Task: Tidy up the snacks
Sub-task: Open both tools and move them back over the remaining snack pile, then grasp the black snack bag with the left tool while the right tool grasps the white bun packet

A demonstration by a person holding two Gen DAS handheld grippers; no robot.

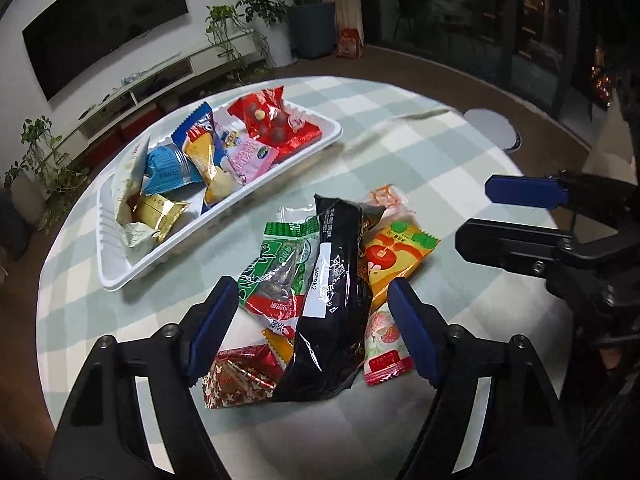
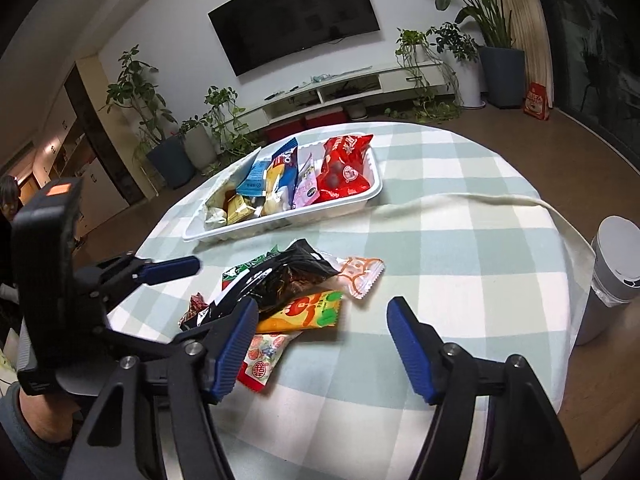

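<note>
A white tray [image 1: 120,276] on the checked tablecloth holds several snack packets, among them a red bag [image 1: 272,120]; the tray also shows in the right wrist view [image 2: 280,224]. A loose pile lies on the cloth in front of it, with a black packet [image 1: 332,300] on top, a green one [image 1: 276,264] and an orange one [image 1: 396,256]. My left gripper [image 1: 312,332] is open, its jaws on either side of the pile, just above it. My right gripper [image 2: 320,344] is open and empty, at the pile's right side [image 2: 304,308].
A grey cylindrical bin [image 2: 612,276] stands off the table's right edge. A fold runs across the tablecloth [image 2: 460,204] behind the pile. A TV, a low cabinet and potted plants stand beyond the table. A person is at the far left [image 2: 8,200].
</note>
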